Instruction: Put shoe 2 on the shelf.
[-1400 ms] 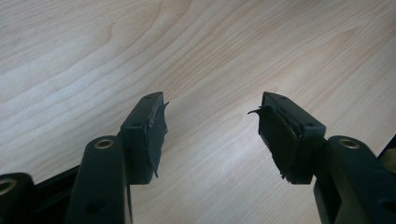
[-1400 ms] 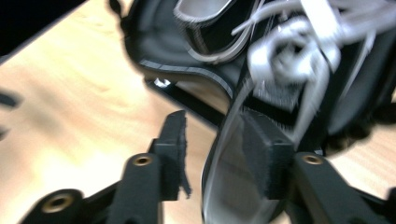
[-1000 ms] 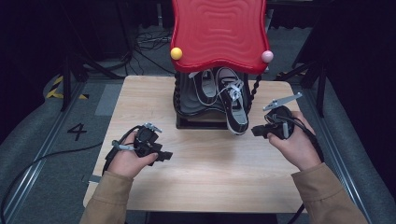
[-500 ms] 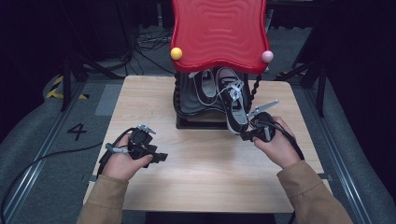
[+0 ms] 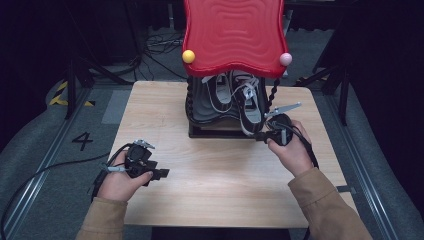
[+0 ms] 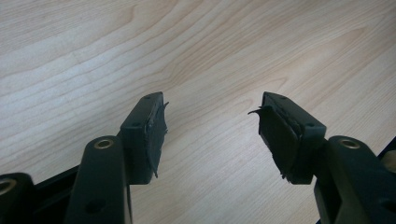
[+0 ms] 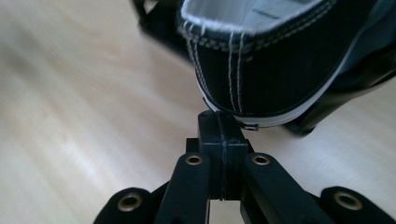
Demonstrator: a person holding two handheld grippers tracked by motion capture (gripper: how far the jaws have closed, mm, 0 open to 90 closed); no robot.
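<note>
Two black sneakers with white laces sit side by side on the dark lower shelf (image 5: 200,114) of a small rack. The right sneaker (image 5: 250,107) hangs its heel (image 7: 261,70) over the shelf's front edge. My right gripper (image 5: 258,135) is shut with nothing between the jaws, and its tips (image 7: 223,117) sit just under that heel's white sole; whether they touch it I cannot tell. The left sneaker (image 5: 217,92) lies farther back. My left gripper (image 5: 162,173) rests low over the table's front left, open (image 6: 212,121), with bare wood between its worn pads (image 6: 156,133).
A red wavy top (image 5: 232,35) with a yellow ball (image 5: 188,56) and a pink ball (image 5: 285,59) overhangs the rack. The wooden table (image 5: 220,190) stretches in front. Cables and stand legs (image 5: 75,85) lie on the floor beyond the table.
My right gripper has moved left and in toward the rack, ending at the right sneaker's heel. My left gripper has drifted slightly toward the table's front left.
</note>
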